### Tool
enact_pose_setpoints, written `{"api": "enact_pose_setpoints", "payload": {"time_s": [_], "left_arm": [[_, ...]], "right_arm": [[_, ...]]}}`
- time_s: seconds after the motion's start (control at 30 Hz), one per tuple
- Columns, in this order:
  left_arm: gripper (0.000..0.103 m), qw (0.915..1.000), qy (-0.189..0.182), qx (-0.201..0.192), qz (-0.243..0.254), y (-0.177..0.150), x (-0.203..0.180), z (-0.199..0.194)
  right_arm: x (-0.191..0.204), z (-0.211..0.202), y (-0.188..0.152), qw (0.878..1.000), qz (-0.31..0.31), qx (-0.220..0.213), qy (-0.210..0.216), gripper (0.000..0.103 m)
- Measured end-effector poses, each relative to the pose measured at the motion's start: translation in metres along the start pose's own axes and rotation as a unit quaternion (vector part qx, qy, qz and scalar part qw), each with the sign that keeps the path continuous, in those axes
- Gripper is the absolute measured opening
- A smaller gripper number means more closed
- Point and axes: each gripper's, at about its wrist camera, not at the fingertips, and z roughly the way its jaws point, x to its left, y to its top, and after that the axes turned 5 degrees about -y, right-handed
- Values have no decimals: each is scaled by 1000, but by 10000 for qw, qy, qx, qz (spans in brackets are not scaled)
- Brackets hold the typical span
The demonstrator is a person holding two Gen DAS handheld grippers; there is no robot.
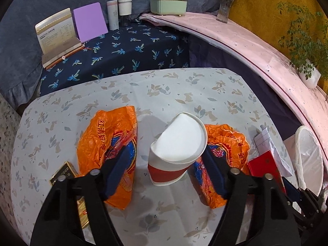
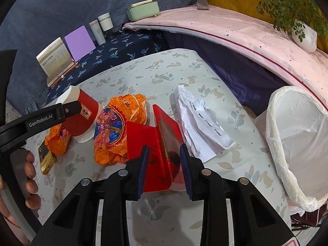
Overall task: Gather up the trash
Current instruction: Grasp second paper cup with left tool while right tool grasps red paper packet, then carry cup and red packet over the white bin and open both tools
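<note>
A squashed white paper cup [image 1: 176, 143] with a red band stands on the rabbit-print tablecloth [image 1: 184, 90]. My left gripper [image 1: 168, 147] is open around it: the right pad is at the cup's rim and cloth shows between the left pad and the cup. From the right wrist view, one left finger [image 2: 69, 109] crosses the cup [image 2: 82, 119]. My right gripper [image 2: 164, 146] straddles the raised fold of a red folded carton [image 2: 155, 143], and I see no firm squeeze. Two orange wrappers [image 1: 106, 141] [image 1: 225, 141] flank the cup. Crumpled white paper [image 2: 196, 119] lies beyond the carton.
A bin lined with a white bag [image 2: 297, 143] stands at the table's right edge. A small black-and-gold box [image 2: 46, 160] lies front left. Behind are a navy palm-print shelf [image 1: 127, 51] with a booklet, purple pad and bottles, and a pink ledge [image 1: 246, 41] with a plant pot. A hand [image 2: 30, 174] grips the left handle.
</note>
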Motion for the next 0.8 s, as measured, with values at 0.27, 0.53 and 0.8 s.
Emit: {"api": "enact_pose_setpoints", "payload": {"time_s": [0.27, 0.53, 0.8], "left_arm": [[46, 9999, -66, -65, -53, -3, 1, -11], [46, 9991, -186, -350, -127, -1, -8, -48], [46, 9968, -369, -712, 0, 6, -33, -92]], "right_arm": [[2, -4, 0, 9999, -11, -43, 95, 6], [3, -41, 8, 9988, -53, -479, 112, 4], [-10, -87, 16, 9955, 41, -937, 128, 4]]}}
